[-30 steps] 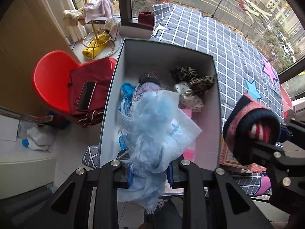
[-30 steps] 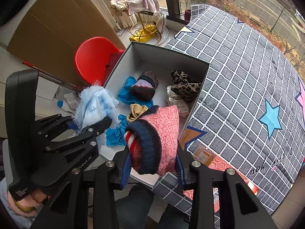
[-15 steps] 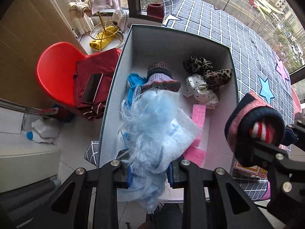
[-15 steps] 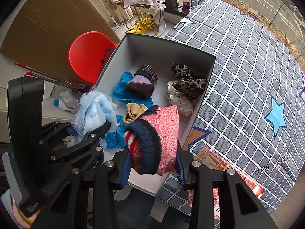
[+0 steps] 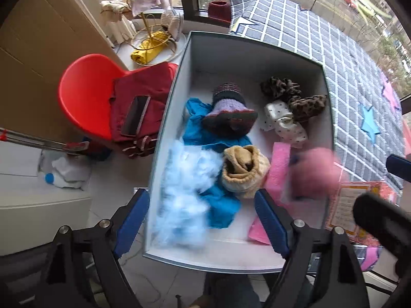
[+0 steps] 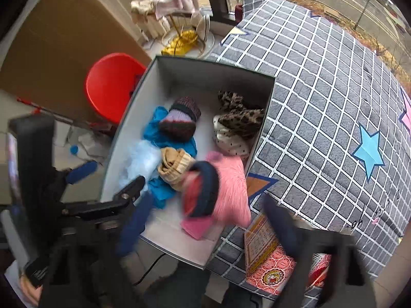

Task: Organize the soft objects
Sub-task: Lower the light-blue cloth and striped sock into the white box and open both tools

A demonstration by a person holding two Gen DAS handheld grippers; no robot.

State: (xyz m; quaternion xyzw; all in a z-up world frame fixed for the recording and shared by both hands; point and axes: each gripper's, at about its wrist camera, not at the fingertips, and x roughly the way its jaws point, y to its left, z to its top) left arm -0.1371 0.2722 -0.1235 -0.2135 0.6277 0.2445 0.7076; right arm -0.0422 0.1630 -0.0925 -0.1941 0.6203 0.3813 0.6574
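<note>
An open grey box (image 5: 167, 118) (image 6: 213, 64) holds soft things: a teal cloth (image 5: 197, 131), a purple-and-dark knit hat (image 5: 228, 113), leopard scrunchies (image 5: 295, 100) and a tan knit piece (image 5: 244, 172). My left gripper (image 5: 200, 220) hangs above the box's near end, its jaws opening. A fluffy light-blue piece (image 5: 179, 200) (image 6: 140, 161) drops free below it, blurred. My right gripper (image 6: 205, 228) is opening too. The pink knit hat with a dark cuff (image 6: 218, 190) (image 5: 316, 172) falls free of its pads into the box's near right corner.
A red chair (image 5: 82, 97) with a red garment and a phone (image 5: 134, 115) stands left of the box. A gold rack (image 5: 151, 38) with cloths is behind it. A grey checked quilt with stars (image 6: 334, 102) lies to the right, and a red printed packet (image 6: 269, 264) at its near edge.
Both grippers have let go: the left released the light-blue fluffy piece and the right released the pink hat, and both pieces now drop into the box.
</note>
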